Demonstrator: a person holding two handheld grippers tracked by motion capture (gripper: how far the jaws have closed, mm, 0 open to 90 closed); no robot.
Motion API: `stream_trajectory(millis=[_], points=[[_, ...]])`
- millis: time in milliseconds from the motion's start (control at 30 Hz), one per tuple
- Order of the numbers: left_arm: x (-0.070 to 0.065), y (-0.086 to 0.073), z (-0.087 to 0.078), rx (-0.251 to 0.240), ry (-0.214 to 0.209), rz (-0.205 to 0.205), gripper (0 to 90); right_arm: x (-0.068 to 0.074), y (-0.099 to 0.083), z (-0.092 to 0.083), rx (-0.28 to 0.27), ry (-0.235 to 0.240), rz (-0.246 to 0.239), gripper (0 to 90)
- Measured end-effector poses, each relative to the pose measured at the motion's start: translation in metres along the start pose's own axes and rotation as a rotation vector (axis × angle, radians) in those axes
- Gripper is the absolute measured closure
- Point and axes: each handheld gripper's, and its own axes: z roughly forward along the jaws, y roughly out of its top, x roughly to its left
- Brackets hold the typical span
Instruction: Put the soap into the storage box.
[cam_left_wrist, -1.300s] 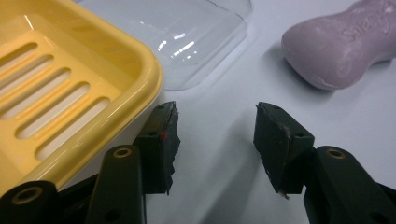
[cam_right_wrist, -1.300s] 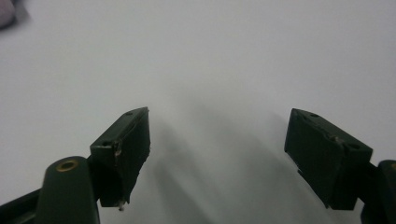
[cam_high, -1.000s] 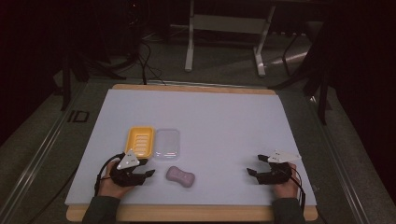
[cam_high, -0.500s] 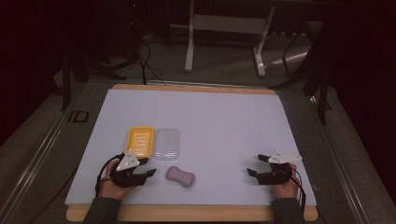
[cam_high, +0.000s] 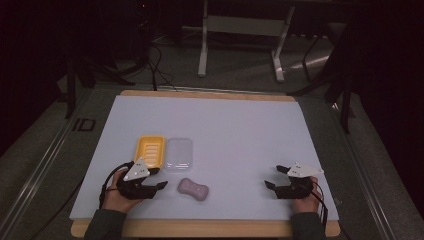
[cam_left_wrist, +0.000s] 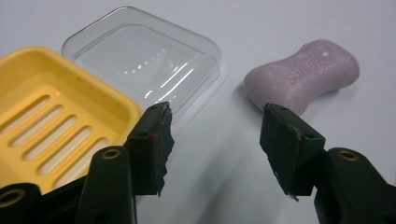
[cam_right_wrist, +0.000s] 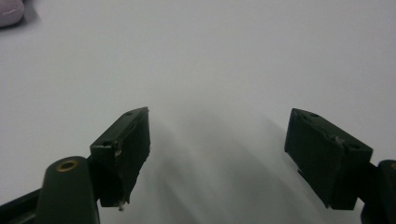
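My left gripper (cam_high: 159, 180) sits in the lower left of the high view, jaws spread wide and holding nothing. My right gripper (cam_high: 272, 176) rests at the lower right, jaws equally wide apart and empty over the bare pale blue table mat (cam_high: 240, 125).

Likely object of work, as I judge it: the lilac waisted bar of soap (cam_high: 193, 189), lower centre of the high view, just right of my left gripper. In the left gripper view it lies in the upper right of the frame (cam_left_wrist: 303, 73), flat on the mat, with embossed lettering and a chalky, scuffed face. I expect it to be rigid, moderately heavy and possibly slick; the narrow waist is the best place to grip.

Left of it, side by side, 1 yellow slotted plastic soap tray (cam_high: 149, 150) and 1 clear plastic lid (cam_high: 179, 154); both look light
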Motion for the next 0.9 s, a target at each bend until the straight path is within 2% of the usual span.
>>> stream_trajectory(millis=[67,333,567,667,900], points=[[0.002,0.002,-0.002,-0.004,-0.004,-0.001,43.5,0.0,0.0,0.0,0.0,0.0,-0.002,22.0],[0.002,0.012,-0.006,0.005,-0.018,0.045,43.5,0.001,0.0,-0.001,-0.008,-0.006,-0.005,21.9],[0.001,0.019,-0.004,0.022,-0.048,0.076,43.8,0.001,0.0,-0.001,-0.009,-0.004,-0.004,22.9],[-0.001,0.023,-0.003,0.038,-0.054,0.1,44.1,0.001,0.0,-0.001,-0.01,-0.004,-0.005,23.2],[-0.003,0.028,-0.002,0.059,-0.065,0.126,44.1,0.001,0.0,-0.001,-0.01,-0.006,-0.006,23.2]])
